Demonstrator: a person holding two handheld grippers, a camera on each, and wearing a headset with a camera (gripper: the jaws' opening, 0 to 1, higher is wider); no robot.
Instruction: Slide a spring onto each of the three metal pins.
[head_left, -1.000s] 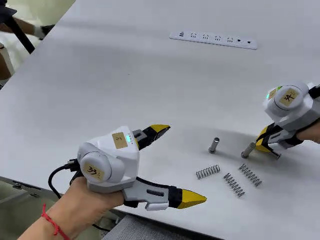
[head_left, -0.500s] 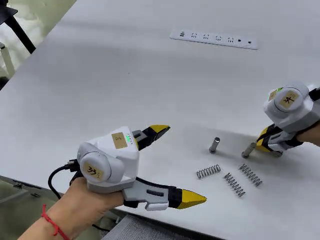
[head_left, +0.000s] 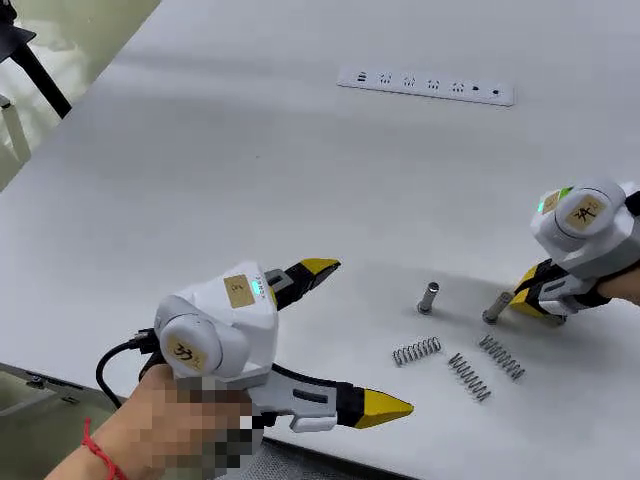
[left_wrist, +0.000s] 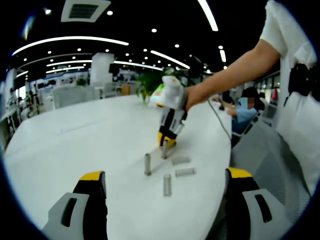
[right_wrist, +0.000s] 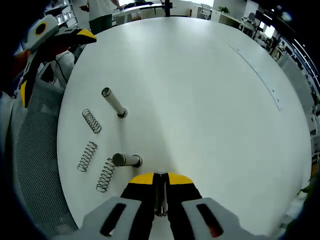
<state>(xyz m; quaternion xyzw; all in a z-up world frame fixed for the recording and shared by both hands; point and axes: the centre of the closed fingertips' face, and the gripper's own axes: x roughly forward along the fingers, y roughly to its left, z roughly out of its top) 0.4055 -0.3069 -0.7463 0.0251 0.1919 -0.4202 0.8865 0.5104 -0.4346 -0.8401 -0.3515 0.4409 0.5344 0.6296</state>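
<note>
**Right claw (right_wrist: 159, 181) loaded; springs (head_left: 467, 375) to its left**

I find it closed on one pin (right_wrist: 159, 200), lengthwise between the jaws. The springs lie flat on the desk (head_left: 250, 150) beside two upright pins (head_left: 428, 297). My left claw (head_left: 355, 337) gapes empty, farther off.

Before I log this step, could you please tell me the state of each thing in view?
Left tool: open, empty.
Right tool: shut on gripped pin.
Left pin: upright, no spring.
Middle pin: upright, no spring.
Gripped pin: between the right tool's jaws.
Springs: lying flat, loose.
Power strip: nothing plugged in.
</note>
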